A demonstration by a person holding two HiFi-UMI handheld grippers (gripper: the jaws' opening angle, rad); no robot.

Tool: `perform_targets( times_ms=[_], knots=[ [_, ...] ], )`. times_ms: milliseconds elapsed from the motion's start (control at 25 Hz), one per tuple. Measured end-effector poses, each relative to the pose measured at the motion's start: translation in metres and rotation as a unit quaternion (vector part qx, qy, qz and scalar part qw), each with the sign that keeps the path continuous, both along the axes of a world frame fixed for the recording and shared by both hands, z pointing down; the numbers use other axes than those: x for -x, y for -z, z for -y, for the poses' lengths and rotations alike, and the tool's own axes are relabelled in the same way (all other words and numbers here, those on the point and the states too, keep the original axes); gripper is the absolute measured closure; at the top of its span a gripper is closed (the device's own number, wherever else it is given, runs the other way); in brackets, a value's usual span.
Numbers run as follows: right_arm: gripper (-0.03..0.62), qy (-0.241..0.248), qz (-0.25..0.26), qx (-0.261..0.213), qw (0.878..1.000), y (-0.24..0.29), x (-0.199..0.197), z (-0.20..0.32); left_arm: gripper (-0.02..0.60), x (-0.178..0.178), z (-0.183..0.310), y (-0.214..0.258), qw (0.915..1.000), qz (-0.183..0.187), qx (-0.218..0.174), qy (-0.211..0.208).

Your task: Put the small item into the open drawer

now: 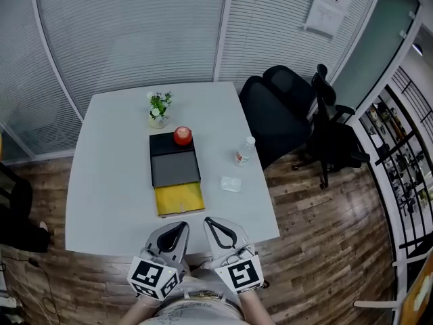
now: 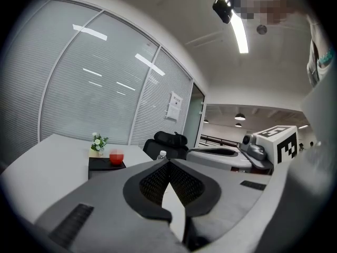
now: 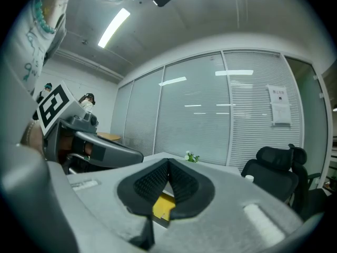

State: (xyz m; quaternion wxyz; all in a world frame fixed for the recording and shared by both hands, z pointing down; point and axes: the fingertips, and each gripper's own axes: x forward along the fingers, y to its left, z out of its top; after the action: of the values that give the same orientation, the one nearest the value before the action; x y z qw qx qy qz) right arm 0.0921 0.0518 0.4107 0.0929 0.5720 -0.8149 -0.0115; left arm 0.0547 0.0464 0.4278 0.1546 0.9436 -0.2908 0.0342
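Both pairs of jaws closed and empty, facing the open drawer
The left gripper and the right gripper each have the jaws pressed together, with nothing between them. The yellow drawer lies just ahead of both tips, a little nearer to the left ones. The small clear item rests on the table, ahead and to the right of the right jaws, beside the drawer but apart from it

Walled in by curved glass partitions with white blinds drawn shut, a paper notice on the right-hand pane. Floored in brown wood planks beneath a white desk. Furnished with black office chairs beside the desk's right edge. Lit by a long ceiling strip light.
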Motion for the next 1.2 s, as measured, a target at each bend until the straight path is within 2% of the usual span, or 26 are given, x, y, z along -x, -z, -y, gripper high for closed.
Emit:
perform_targets(
  times_ms=[560,920,1200],
  knots=[
    [0.592,-0.008,0.001,-0.002,1.000,0.002,0.024,0.066,0.584,0.013,0.065,0.004,0.9995,-0.005,-0.008,-0.032],
    [0.592,0.009,-0.007,0.002,1.000,-0.011,0.063,0.115,0.584,0.052,0.106,-0.009,0.9995,-0.015,-0.005,-0.027],
    [0.592,0.024,0.002,0.014,1.000,-0.024,0.090,0.134,0.584,0.074,0.123,-0.021,0.9996,-0.006,0.005,-0.026]
  ],
)
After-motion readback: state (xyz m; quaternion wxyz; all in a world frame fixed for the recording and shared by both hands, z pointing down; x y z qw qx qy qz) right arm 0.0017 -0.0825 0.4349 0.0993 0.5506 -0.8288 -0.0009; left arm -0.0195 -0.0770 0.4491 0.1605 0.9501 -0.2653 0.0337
